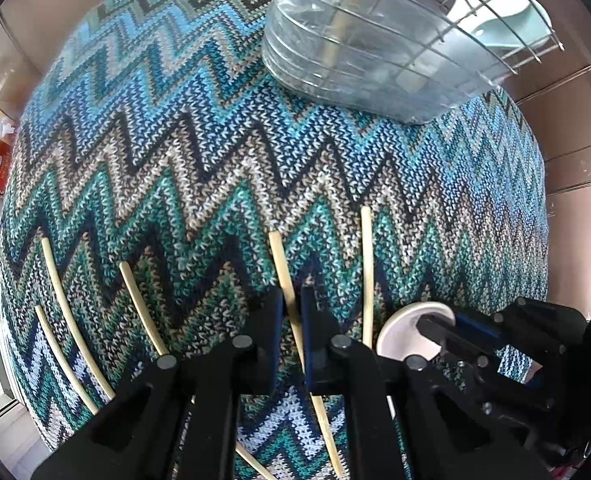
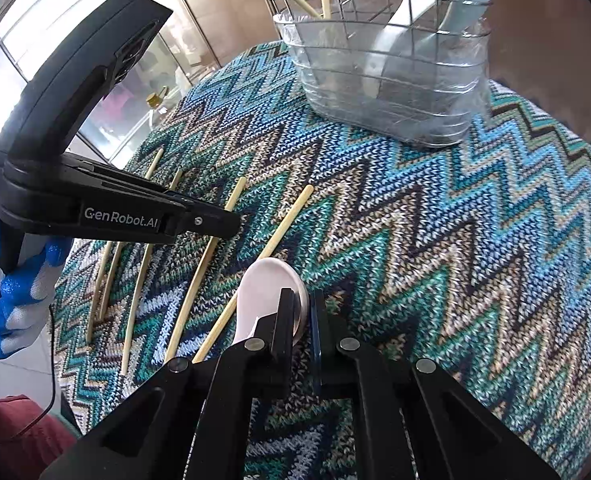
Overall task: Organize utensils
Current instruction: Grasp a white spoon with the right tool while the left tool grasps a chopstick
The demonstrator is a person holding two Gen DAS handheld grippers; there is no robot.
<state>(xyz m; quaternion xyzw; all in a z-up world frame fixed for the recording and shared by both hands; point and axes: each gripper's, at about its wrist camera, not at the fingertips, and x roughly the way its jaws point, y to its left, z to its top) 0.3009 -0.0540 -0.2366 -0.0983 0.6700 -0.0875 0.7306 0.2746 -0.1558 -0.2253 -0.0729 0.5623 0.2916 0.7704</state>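
Observation:
My left gripper (image 1: 291,296) points down at a zigzag knit cloth (image 1: 215,140) and is shut on a pale wooden chopstick (image 1: 279,256). In the right wrist view its tip (image 2: 233,222) sits on that same chopstick (image 2: 193,292). My right gripper (image 2: 301,296) is shut on the rim of a white ceramic spoon (image 2: 263,284) lying on the cloth; the left wrist view shows that grip (image 1: 427,324) on the spoon (image 1: 395,332) too. Several more chopsticks (image 1: 71,320) lie loose on the cloth, one (image 2: 283,224) right beside the spoon.
A wire basket with a clear plastic liner (image 1: 375,40) (image 2: 387,80) stands at the cloth's far side, with chopsticks and a pale spoon inside. A gloved hand (image 2: 19,292) holds the left gripper. A bottle (image 2: 157,100) and tiled walls lie beyond the cloth's edge.

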